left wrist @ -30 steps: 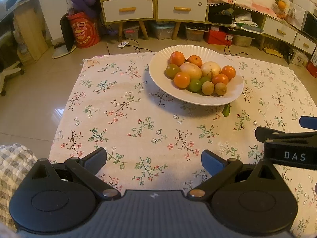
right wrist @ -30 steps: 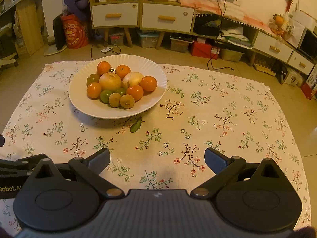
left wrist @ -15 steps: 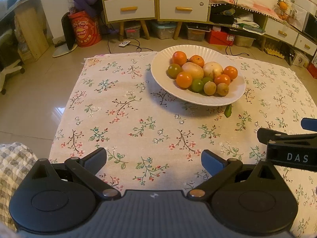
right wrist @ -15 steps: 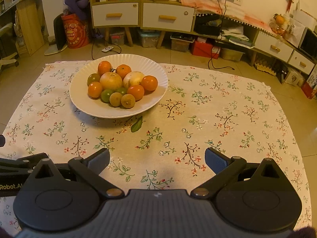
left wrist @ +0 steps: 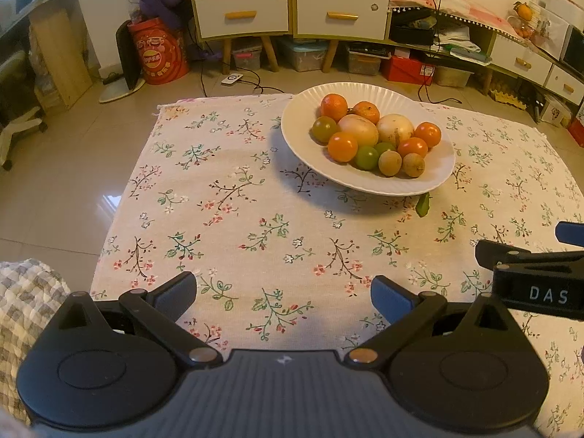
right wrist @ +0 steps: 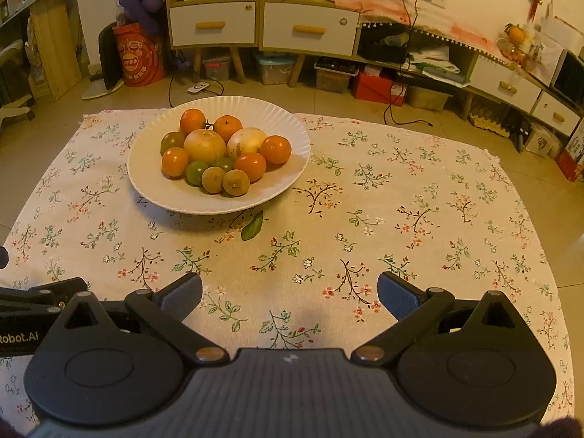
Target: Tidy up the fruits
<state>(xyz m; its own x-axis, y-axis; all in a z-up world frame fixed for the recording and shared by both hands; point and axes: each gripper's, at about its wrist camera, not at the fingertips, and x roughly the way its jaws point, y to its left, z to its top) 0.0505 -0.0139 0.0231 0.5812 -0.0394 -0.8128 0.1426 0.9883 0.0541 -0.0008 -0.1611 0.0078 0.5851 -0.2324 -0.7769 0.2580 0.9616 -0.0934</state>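
Note:
A white plate (left wrist: 430, 177) (right wrist: 153, 189) stands on the floral tablecloth (left wrist: 233, 219) (right wrist: 401, 200) at the far side. It holds several fruits: orange tangerines (left wrist: 334, 106) (right wrist: 276, 149), two large pale yellow fruits (left wrist: 358, 130) (right wrist: 204, 145), green ones (left wrist: 367, 157) (right wrist: 197, 172) and small brown ones (left wrist: 390, 163) (right wrist: 235, 182). My left gripper (left wrist: 283, 294) is open and empty near the cloth's near edge. My right gripper (right wrist: 290, 292) is open and empty too, to the right of the left one.
A loose green leaf (left wrist: 423, 205) (right wrist: 252, 230) lies on the cloth just in front of the plate. The cloth's left edge (left wrist: 120, 197) borders tiled floor. Drawers, boxes and a red bucket (left wrist: 160, 51) stand behind. A checked fabric (left wrist: 22, 292) is at lower left.
Both views have shifted only slightly; the plate sits marginally to the right in each. Both grippers stay open and empty.

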